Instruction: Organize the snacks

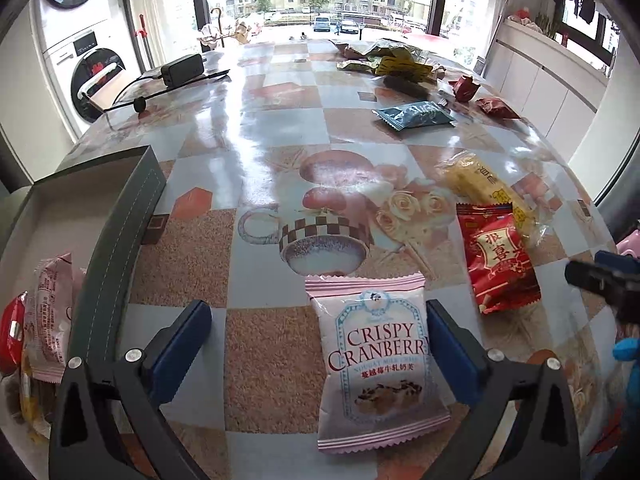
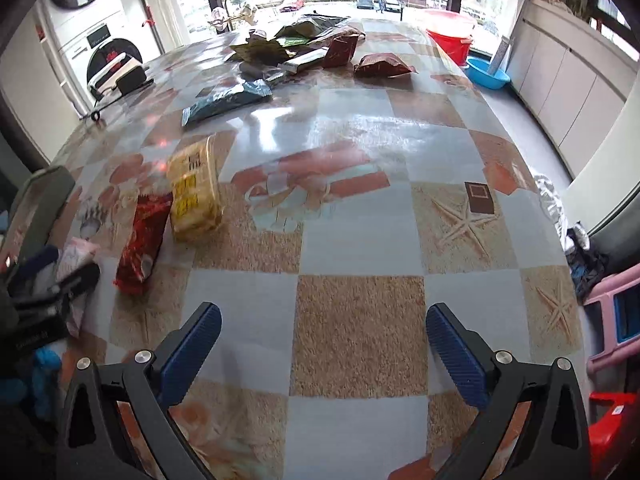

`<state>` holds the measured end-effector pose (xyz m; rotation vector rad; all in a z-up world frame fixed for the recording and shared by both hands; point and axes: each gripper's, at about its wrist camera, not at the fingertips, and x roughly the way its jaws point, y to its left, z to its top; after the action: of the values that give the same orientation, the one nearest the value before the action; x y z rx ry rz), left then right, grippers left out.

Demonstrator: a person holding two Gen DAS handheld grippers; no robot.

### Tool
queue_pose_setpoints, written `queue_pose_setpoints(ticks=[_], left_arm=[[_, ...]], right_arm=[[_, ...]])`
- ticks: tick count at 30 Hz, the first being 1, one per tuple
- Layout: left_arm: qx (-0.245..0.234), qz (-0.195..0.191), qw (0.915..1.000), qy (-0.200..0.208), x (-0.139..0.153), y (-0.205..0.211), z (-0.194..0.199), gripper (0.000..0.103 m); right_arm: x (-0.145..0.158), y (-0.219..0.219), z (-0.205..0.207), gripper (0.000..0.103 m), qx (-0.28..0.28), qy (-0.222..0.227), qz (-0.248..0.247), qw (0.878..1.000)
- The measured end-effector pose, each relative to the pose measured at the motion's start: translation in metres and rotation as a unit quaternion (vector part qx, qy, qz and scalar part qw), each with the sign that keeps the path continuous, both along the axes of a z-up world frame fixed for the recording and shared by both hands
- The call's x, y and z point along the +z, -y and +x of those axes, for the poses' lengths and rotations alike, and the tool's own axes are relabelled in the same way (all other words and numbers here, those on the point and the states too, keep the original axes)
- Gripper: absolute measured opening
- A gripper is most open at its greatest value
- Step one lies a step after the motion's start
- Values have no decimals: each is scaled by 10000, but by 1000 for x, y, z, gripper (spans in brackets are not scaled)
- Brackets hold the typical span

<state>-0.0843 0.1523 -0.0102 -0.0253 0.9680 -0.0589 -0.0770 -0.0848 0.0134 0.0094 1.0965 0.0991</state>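
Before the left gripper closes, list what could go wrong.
The cranberry packet sits off-centre between the open left gripper, close to its right finger; closing may push it aside on the glossy table.

The box already holds packets, so a drop could land on them.

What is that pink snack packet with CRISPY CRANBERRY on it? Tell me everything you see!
The Crispy Cranberry packet is a pale pink, glossy plastic pillow pack with zigzag sealed ends, a blue frame, red lettering and a picture of nougat pieces. It is unopened and lies flat, face up, on the checked tablecloth. It sits between the open pads of the left tool, close against the right pad, not squeezed.
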Motion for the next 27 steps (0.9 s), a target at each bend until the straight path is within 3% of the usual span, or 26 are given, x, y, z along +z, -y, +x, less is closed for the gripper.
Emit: queue_pose_setpoints(ticks=[4, 6, 8, 13, 15, 16, 17, 19, 22, 27], left_arm=[[61, 9, 10000, 68, 1, 0, -2, 103], [56, 5, 10000, 70, 1, 0, -1, 103], [58, 8, 10000, 69, 1, 1, -2, 103], [64, 7, 10000, 69, 1, 1, -2, 103], [67, 8, 10000, 69, 1, 1, -2, 103], [68, 8, 10000, 69, 1, 1, -2, 103], [68, 7, 10000, 69, 1, 1, -2, 103], [68, 7, 10000, 69, 1, 1, -2, 103], [69, 6, 10000, 69, 1, 1, -2, 103], [70, 7, 10000, 69, 1, 1, -2, 103]], right_arm=[[5, -1, 40, 103, -192, -365, 878, 9953], [4, -16, 58, 103, -82, -500, 958, 9941], [3, -40, 72, 103, 207, -572, 770, 9952], [-6, -93, 100, 102, 690, -595, -260, 9955], [-8, -100, 102, 92, 726, -543, -588, 9942], [-6, -98, 101, 79, 743, -482, -581, 9944], [-4, -95, 99, 59, 743, -425, -582, 9946], [2, -83, 94, 39, 700, -367, -525, 9955], [4, -56, 80, 39, 546, -400, -285, 9973], [6, -31, 18, 39, 582, -120, -463, 9972]])
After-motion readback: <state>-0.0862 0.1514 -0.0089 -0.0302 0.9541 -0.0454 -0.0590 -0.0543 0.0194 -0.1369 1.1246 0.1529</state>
